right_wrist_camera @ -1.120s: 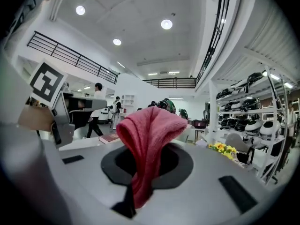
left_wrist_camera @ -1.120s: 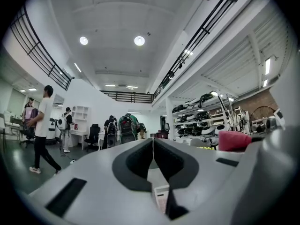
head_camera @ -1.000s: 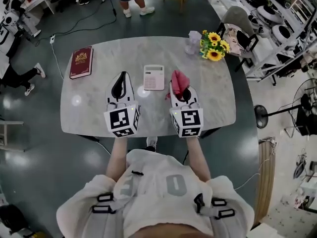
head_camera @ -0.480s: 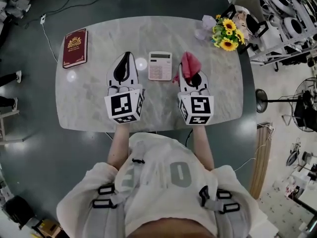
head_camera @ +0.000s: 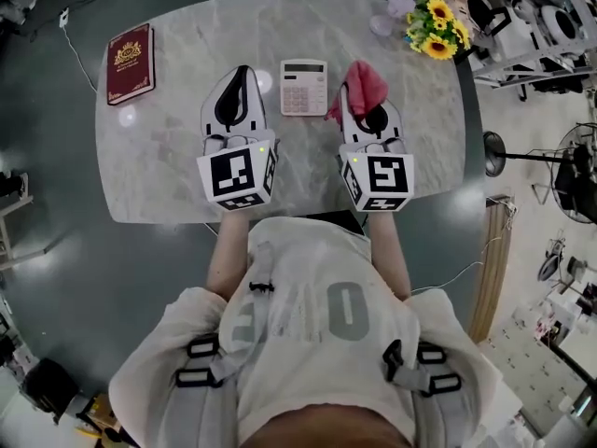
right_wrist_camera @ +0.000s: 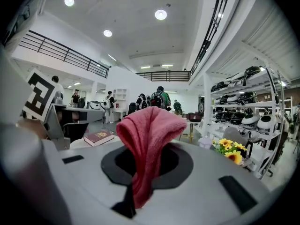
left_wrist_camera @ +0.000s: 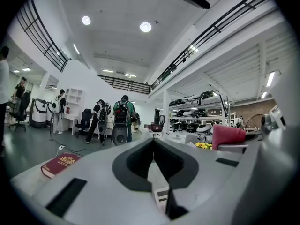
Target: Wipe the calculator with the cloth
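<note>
left claw [head_camera: 240, 73]: shut tight, the two jaws meet and nothing is between them. It sits low over the table [head_camera: 168, 157], to the left of the calculator.
right claw [head_camera: 362, 101]: pinched shut on the cloth. The cloth flops over the front of it, so its tips are hidden.
cloth [head_camera: 364, 84]: red and soft, all bunched up. It sticks up out of the jaws and one end hangs down in the gap between them. I cannot tell how it is folded.
calculator [head_camera: 304, 87]: white, lying flat on the table between the two claw tips. The left claw is not touching it. The cloth is just beside its right edge, and I cannot tell if they touch. The keys are too small to read. In the left gripper view only a little strip of it peeks out under the claw.
table edge: the near edge is partly hidden behind the marker cubes [head_camera: 238, 177] and the person's chest.
hands: hidden under the marker cubes, only the forearms [head_camera: 224, 255] show.
book [head_camera: 129, 63]: dark red with a gold mark, flat near the far left corner, well apart from the claws. Its title is too small to read.
sunflowers [head_camera: 437, 26]: at the far right corner. A small pale thing [head_camera: 392, 12] stands beside them, and I cannot tell what it is.
</note>
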Demonstrator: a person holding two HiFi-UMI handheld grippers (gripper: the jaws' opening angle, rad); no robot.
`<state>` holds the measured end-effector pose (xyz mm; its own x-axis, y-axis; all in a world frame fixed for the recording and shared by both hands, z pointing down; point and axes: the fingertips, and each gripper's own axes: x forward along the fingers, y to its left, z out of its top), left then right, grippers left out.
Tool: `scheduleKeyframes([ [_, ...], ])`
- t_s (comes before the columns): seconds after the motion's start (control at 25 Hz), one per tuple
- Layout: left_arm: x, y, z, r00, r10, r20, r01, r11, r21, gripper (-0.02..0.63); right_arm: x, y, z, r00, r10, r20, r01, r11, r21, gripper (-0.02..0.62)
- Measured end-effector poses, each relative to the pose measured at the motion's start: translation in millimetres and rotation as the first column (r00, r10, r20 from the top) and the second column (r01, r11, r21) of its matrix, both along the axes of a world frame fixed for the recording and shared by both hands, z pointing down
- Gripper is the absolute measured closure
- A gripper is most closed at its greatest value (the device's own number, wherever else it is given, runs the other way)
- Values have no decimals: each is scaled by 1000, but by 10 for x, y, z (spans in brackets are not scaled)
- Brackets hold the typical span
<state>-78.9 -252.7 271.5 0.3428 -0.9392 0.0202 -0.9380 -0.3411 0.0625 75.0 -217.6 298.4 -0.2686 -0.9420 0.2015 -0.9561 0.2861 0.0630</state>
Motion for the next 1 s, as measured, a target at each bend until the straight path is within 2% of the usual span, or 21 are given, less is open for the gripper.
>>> scheduleKeyframes([
  [0.32,4,58,4,1000,-23,4,23,1000,-4,584,-60,8,57,999,-49,-1,49,999,-12,540],
  [0.56,44,56,23,999,-40,-25,40,999,4,584,51,-86,54,998,-59,7,59,998,-6,540],
  [0.72,123,-4,-5,996,-1,-85,3,1000,23,583,164,-148,101,999,-52,16,52,998,-19,540],
  [0.96,169,-25,13,987,33,-156,-33,999,3,577,265,-159,197,998,-49,28,50,998,-38,540],
  [1.0,173,-35,14,985,45,-169,-47,999,-5,539,264,-159,205,998,-53,29,54,998,-41,540],
])
